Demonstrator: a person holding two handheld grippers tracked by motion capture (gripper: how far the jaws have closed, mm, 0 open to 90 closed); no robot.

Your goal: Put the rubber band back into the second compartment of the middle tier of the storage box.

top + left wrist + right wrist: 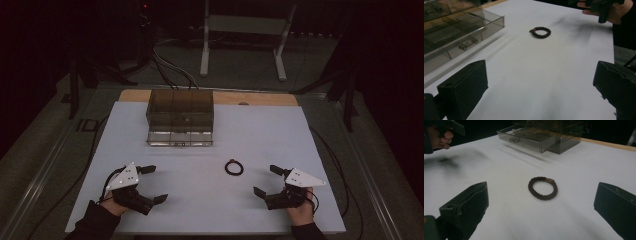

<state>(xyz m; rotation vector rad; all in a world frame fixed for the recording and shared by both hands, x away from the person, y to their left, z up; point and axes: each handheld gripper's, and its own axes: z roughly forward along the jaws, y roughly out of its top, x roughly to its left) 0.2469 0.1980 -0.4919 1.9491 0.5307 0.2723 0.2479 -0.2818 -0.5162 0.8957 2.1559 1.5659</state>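
A dark braided bracelet (234, 167) with a small brown clasp lies flat on the white table top, right of centre; it also lies ahead of the jaws as the bracelet (542, 188) and farther off as the bracelet (540, 32). My right gripper (266, 181) rests at the near right, open and empty, a short way right of and nearer than the bracelet. At the near left my left gripper (154, 184) is open and empty too. A smoky clear drawer box (180, 116) stands at the back, its bottom drawer (179, 137) pulled out.
The white table top (210, 200) ends in a wooden edge strip (260, 98) at the back. Cables and a white stand's legs (242, 45) lie on the dark floor beyond. The drawer (529, 141) has divided compartments and a metal handle (468, 43).
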